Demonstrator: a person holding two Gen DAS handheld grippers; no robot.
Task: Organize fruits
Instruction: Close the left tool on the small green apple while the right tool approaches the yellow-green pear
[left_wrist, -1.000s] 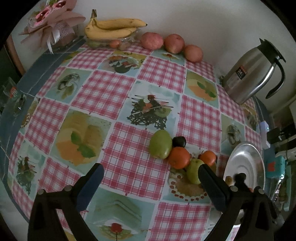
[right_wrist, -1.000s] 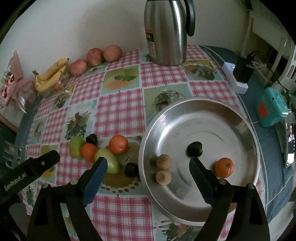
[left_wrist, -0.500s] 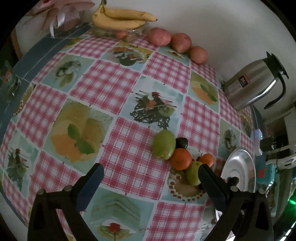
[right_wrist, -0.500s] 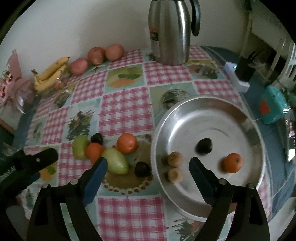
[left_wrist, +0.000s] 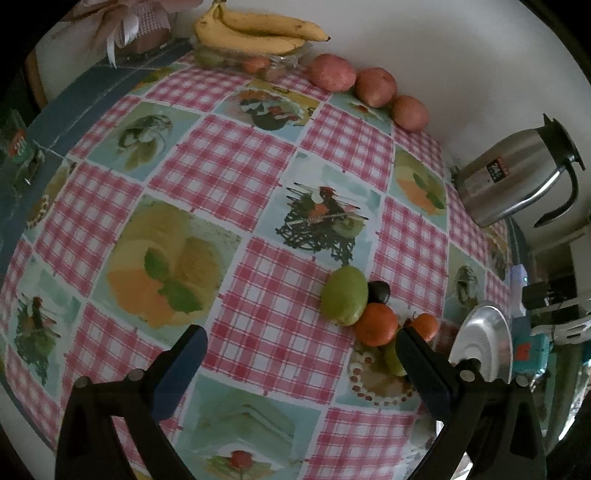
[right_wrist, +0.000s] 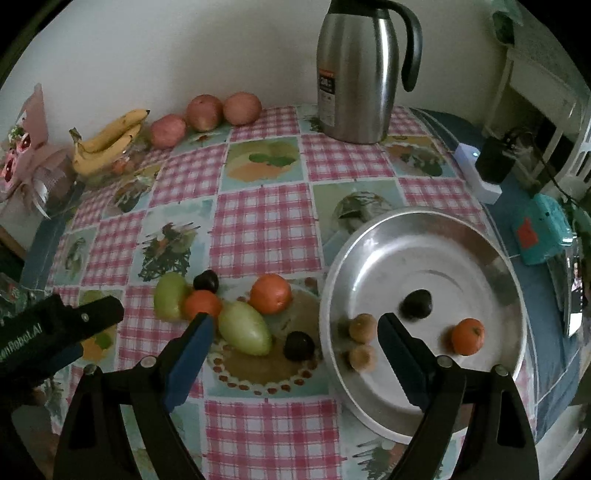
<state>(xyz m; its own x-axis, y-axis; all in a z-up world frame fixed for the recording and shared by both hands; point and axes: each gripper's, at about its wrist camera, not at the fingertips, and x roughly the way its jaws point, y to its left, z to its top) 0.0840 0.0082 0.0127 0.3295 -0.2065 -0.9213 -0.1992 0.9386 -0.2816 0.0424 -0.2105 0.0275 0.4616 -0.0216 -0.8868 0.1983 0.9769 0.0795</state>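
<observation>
Both grippers hang above the checked tablecloth (right_wrist: 266, 221) with jaws spread wide and nothing between them: the left gripper (left_wrist: 301, 345) over bare cloth, the right gripper (right_wrist: 295, 332) over the gap between the loose fruit and the steel plate (right_wrist: 436, 236). On the cloth, left of the plate, lie two green fruits (right_wrist: 243, 328), two oranges (right_wrist: 269, 293) and two dark fruits (right_wrist: 299, 345), clustered and partly touching. In the plate sit one orange (right_wrist: 467, 336), one dark fruit (right_wrist: 416, 303) and two small brown fruits (right_wrist: 361, 328). Along the wall stand bananas (right_wrist: 107, 142), three red apples (right_wrist: 204, 112) and a steel jug (right_wrist: 356, 70), well apart from the cluster.
</observation>
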